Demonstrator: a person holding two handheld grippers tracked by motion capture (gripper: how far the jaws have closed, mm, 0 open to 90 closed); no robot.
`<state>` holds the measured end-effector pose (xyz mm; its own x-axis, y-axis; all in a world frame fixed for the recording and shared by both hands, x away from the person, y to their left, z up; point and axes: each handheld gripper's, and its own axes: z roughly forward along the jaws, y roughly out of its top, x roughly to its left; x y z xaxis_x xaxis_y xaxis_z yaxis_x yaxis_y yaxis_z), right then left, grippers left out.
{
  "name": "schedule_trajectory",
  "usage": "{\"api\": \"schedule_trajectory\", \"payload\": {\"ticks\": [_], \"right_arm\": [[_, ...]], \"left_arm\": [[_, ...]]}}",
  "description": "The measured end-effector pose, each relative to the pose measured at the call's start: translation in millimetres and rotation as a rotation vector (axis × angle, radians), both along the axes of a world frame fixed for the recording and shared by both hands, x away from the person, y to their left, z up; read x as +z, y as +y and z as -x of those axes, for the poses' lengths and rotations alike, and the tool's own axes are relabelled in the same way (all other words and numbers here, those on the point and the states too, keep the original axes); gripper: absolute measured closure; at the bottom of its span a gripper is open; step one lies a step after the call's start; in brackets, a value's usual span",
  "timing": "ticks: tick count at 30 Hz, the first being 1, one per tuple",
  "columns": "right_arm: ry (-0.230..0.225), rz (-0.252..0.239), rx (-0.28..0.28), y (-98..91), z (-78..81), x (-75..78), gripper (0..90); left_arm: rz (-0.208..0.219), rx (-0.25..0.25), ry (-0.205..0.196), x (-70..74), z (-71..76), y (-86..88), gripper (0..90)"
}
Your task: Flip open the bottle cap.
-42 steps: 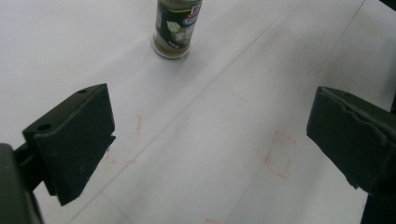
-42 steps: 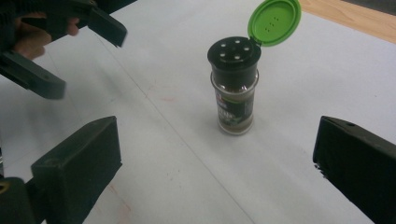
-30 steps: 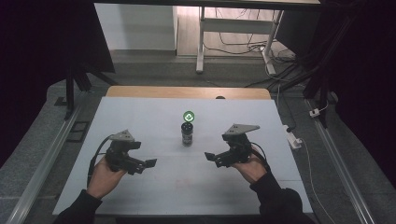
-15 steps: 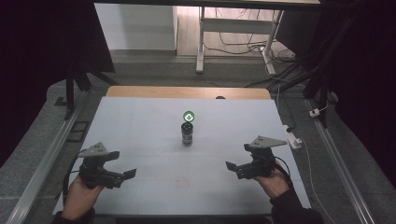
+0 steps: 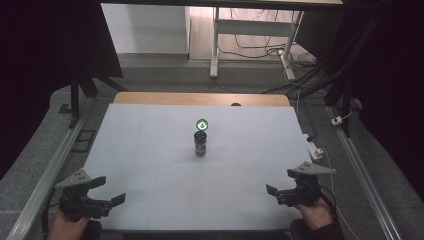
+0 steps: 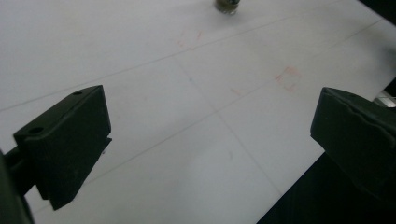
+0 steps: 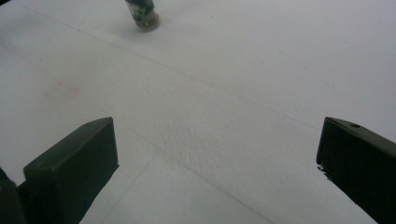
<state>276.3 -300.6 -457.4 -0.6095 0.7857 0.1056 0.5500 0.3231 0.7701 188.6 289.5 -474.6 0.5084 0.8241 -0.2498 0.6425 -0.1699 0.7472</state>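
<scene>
A small dark bottle point(image 5: 200, 144) stands upright near the middle of the white table point(image 5: 150, 150), and its round cap point(image 5: 202, 124) shows a bright green ring with a light mark inside. The bottle is well apart from both tools, far ahead of their jaws. The left gripper point(image 5: 111, 198) is at the near left corner of the table, the right gripper point(image 5: 274, 191) at the near right corner, each held in one hand. Both pairs of jaws are spread wide and nothing is between them. In the left gripper view only the bottom of the bottle point(image 6: 227, 5) is seen, far ahead between the jaws. In the right gripper view the lower part of the bottle point(image 7: 142, 14) appears ahead of the left jaw, tilted in the picture. The green cap is seen from the high view. Faint reddish marks point(image 6: 286, 77) on the table are clearer from the left gripper view.
</scene>
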Motion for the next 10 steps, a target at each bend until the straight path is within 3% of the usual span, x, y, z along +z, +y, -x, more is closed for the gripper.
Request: {"api": "schedule_trajectory", "payload": {"ticks": [5, 10], "right_arm": [[0.019, 0.014, -0.018, -6.8, 6.8, -0.9, 0.0], [0.036, 0.026, -0.030, -7.5, 7.8, -1.6, 0.0]], "left_arm": [[-0.104, 0.067, 0.010, -2.3, 7.3, 0.7, 0.0], [-0.090, 0.074, 0.027, -3.0, 5.6, 2.2, 0.0]]}}
